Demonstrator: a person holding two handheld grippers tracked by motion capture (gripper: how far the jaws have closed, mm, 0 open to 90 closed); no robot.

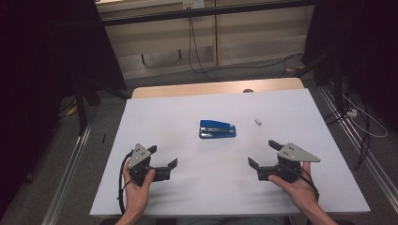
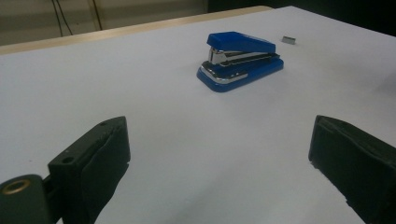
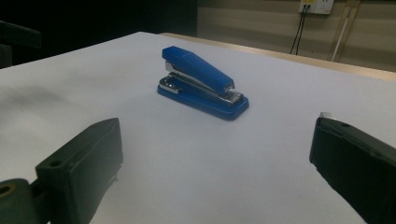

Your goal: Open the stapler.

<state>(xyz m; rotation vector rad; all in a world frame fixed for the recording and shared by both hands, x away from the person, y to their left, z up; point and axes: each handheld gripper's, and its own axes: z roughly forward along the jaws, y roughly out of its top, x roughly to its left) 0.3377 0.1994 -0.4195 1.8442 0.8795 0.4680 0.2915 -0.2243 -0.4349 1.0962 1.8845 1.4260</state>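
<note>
A blue stapler [image 1: 217, 129] lies shut near the middle of the white table [image 1: 164, 112]. A small grey strip of staples [image 1: 258, 122] rests to its right. My left gripper [image 1: 163, 156] is held low at the front left, open and holding nothing, pointing toward the stapler [image 2: 240, 60]; the staple strip [image 2: 288, 40] lies beyond it. My right gripper [image 1: 262, 153] sits at the front right, also open and holding nothing. In the right gripper view the stapler [image 3: 201, 84] lies ahead between the wide jaws, and the staple strip [image 3: 325, 114] peeks out above the right jaw.
A wooden table edge [image 1: 216, 88] runs along the far side. Cables [image 1: 197, 51] trail over the floor and wall behind. Dark stands [image 1: 82, 101] flank the table on the left and right [image 1: 335, 79], and metal rails [image 1: 70, 173] run along the floor.
</note>
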